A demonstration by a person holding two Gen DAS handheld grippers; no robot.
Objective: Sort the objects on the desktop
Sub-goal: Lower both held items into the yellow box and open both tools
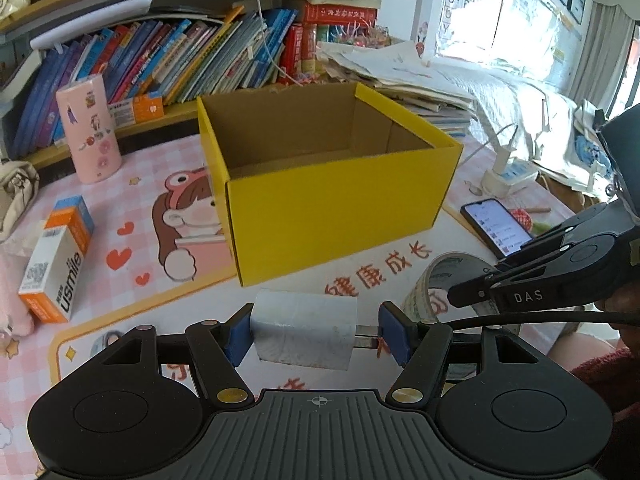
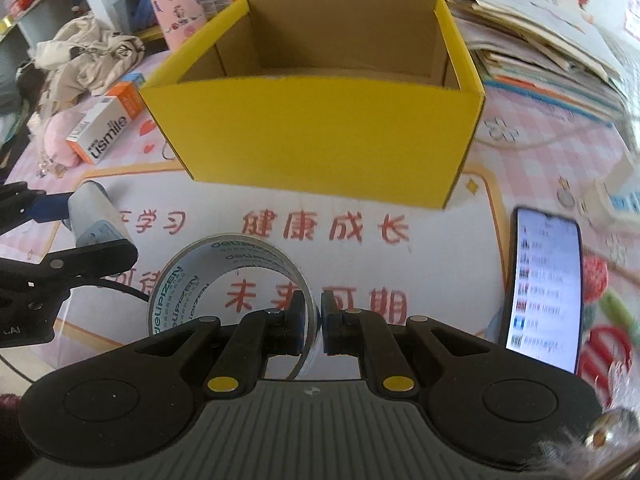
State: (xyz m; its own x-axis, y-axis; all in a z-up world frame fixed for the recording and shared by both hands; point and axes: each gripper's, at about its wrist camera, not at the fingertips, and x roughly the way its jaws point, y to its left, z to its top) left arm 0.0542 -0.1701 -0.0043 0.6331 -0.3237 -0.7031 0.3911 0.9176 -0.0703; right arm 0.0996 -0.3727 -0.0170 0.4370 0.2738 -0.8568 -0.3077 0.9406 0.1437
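the yellow cardboard box (image 1: 332,200) stands open-topped in the middle of the surface (image 1: 132,184), on a pink cartoon mat (image 2: 328,240). as far as its brown inside shows, nothing lies in it. a strip of bare mat runs between the box's near wall and both tools.

the left tongs (image 1: 316,334) are clamped on a white cylindrical roll (image 1: 306,330). its left end is against the left blue pad, and a small grey stub on its right end meets the right pad. the roll lies crosswise just in front of the box's near corner; whether it rests on the mat or is lifted, i cannot tell.

the right tongs (image 2: 310,326) are closed on the wall of a clear deli tape roll (image 2: 228,284), one finger inside the ring and one outside. the ring stands on edge on the mat, just beside the white roll.

to the left, well apart from the box, lie a usmile carton (image 1: 56,266) and an upright pink canister (image 1: 90,130). to the right a lit smartphone (image 2: 544,288) lies flat near the mat's edge. leaning books (image 1: 160,60) and a stack of papers (image 1: 400,72) close off the back.
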